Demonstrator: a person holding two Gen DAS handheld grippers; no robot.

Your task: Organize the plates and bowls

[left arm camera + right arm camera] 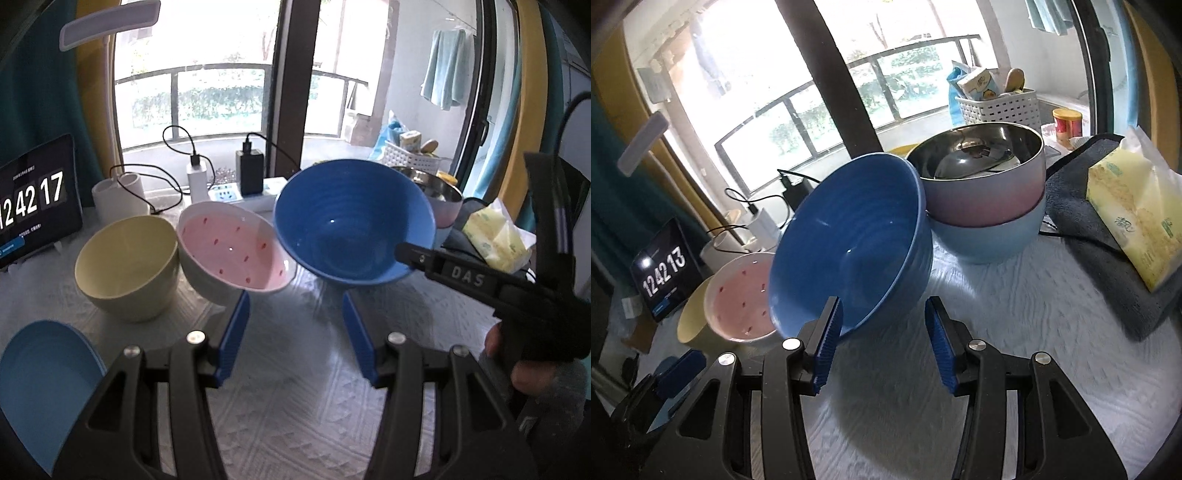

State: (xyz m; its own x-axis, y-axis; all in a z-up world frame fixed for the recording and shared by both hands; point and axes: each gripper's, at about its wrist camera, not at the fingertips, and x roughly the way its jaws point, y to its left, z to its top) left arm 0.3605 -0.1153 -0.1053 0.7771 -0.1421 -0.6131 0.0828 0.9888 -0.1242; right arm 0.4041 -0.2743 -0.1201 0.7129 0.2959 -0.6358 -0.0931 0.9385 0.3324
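On the cloth-covered bench [280, 406] by the balcony window, we see the bowls standing in a loose row. At far left a pale blue plastic plate [44, 387] lies at the bench edge, then a cream-yellow round bowl [127, 266] stands upright, touching a white bowl with a pink, seed-dotted inside [236, 254] that leans toward us. Our left tongs [293, 332] hover open and empty, low over the bench, with the pink bowl's near rim just ahead of the left finger.

Next comes the deep blue ribbed bowl [849, 243], tipped steeply onto its side. Our right tongs [882, 343] are spread wide; the left finger sits at the bowl's lower rim, though we cannot tell whether it touches, and the right finger stands clear, so nothing is gripped. At right a steel-lined pink bowl [982, 173] nests in a pale blue bowl [990, 236], beside a yellow tissue pack [1134, 218].

We judge the tilted blue bowl the main risk: with no firm pinch, it could roll or drop flat and knock the pink bowl or the stacked pair. Closing on the curved wall instead of the rim might squirt it free.
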